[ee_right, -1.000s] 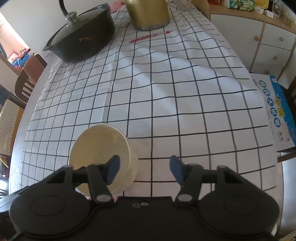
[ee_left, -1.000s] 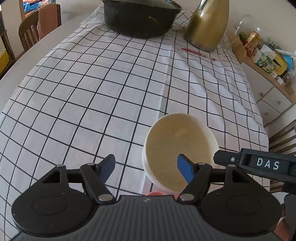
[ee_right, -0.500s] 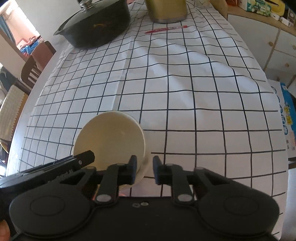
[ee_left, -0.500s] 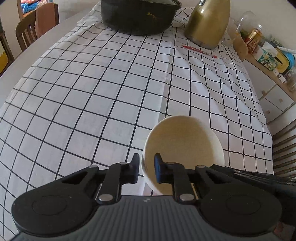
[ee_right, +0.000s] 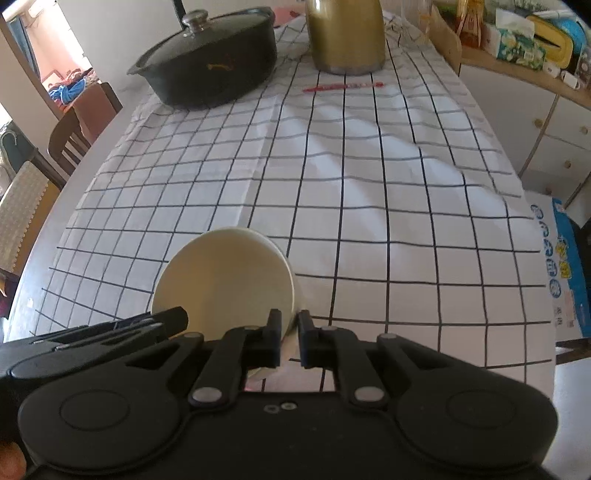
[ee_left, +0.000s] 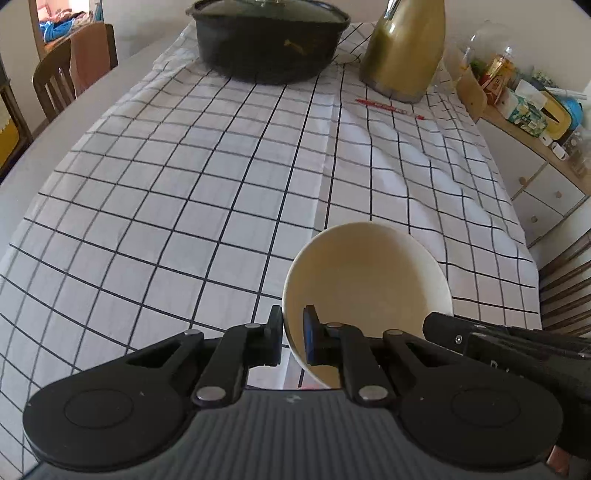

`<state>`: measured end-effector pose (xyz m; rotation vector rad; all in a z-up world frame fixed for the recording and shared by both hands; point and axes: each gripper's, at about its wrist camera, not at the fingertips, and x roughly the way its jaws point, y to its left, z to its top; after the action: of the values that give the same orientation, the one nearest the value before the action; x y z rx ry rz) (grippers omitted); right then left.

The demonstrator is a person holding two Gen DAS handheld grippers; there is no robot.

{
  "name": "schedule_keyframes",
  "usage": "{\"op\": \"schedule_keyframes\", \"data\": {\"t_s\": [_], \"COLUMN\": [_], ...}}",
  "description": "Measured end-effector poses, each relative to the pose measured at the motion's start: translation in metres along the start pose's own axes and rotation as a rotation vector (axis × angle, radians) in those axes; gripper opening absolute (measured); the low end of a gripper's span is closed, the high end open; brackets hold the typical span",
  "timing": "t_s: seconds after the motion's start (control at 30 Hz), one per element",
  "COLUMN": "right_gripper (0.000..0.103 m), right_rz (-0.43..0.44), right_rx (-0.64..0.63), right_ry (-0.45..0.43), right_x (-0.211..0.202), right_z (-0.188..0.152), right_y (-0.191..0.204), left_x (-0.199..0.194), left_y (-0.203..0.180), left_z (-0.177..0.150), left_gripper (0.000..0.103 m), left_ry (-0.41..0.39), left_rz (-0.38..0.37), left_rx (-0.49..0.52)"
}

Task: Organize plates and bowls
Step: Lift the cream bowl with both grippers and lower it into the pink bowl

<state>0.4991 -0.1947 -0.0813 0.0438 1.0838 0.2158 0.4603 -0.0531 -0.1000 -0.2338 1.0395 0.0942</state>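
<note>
Left wrist view, left tool [ee_left: 292, 334] clamped on cream bowl [ee_left: 369, 291] rim at 9 o'clock, right tool [ee_right: 290, 338] clamped at 3 o'clock, checked tabletop [ee_left: 184, 184] beneath.

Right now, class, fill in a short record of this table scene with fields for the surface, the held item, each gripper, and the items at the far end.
surface: black-and-white checked tablecloth
held item: cream bowl, tilted
left gripper: shut on the bowl's rim, one pad inside, one outside
right gripper: shut on the opposite side of the rim
far end: black lidded pot, gold kettle, red pen lying in front of the kettle
plates: none in view
</note>
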Motion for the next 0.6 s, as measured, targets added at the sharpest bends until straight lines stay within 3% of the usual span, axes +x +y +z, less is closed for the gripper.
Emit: {"op": "schedule_keyframes", "data": {"t_s": [0.33,0.6], "right_gripper": [0.007,0.008], "right_rz": [0.018,0.028], "right_rx": [-0.008,-0.023], "right_ry": [-0.023,-0.054], "right_x": [-0.047,-0.095], "right_z": [-0.015,-0.043], "right_y": [0.013,0.039], "left_x": [-0.054,-0.107], "left_y": [0.004,0.021], "left_z": [-0.007,-0.031], "left_gripper": [0.011,0.011], "left_ry": [-0.022,-0.04], "left_rz": [-0.019,-0.024], "left_rx": [0.019,0.037]}}
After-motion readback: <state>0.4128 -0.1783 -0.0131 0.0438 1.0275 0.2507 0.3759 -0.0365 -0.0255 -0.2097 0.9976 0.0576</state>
